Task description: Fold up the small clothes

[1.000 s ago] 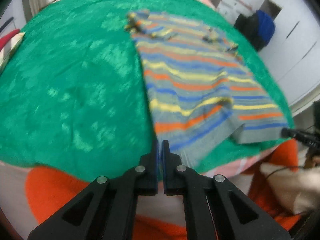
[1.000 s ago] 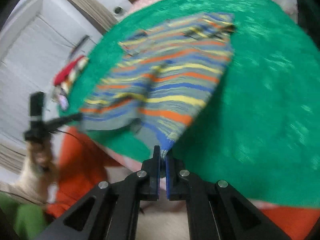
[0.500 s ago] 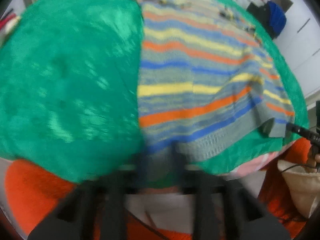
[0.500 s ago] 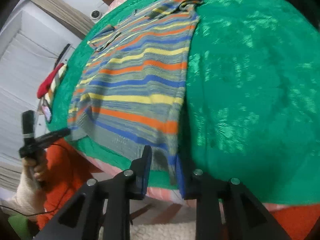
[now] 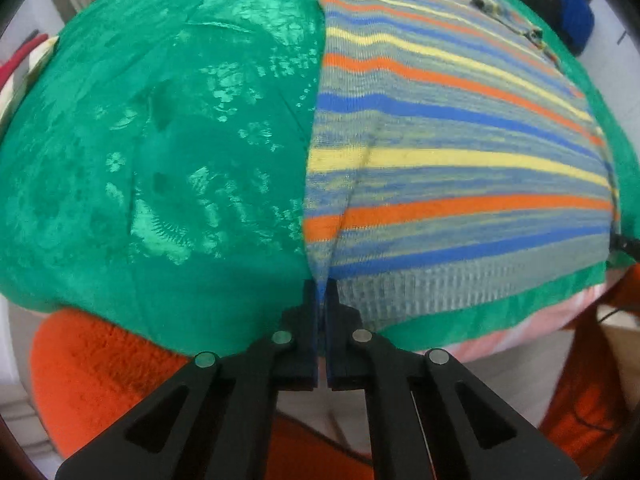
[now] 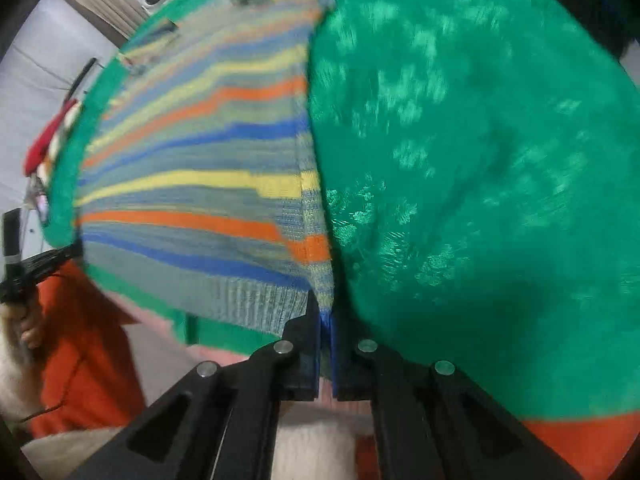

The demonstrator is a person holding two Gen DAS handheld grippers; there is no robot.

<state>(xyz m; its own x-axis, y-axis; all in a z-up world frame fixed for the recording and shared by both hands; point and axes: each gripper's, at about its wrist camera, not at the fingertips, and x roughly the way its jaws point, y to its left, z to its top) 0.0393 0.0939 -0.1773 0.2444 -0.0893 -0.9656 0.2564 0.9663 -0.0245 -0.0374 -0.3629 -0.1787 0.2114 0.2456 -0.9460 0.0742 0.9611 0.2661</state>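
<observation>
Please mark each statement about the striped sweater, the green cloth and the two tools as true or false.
1. The left tool is shut on the hem corner of the striped sweater. True.
2. The right tool stands wide open above the sweater. False: it is shut on the sweater's other hem corner.
3. The sweater lies on a green cloth. True.
4. The sweater is plain red. False: it has orange, blue and yellow stripes.
</observation>
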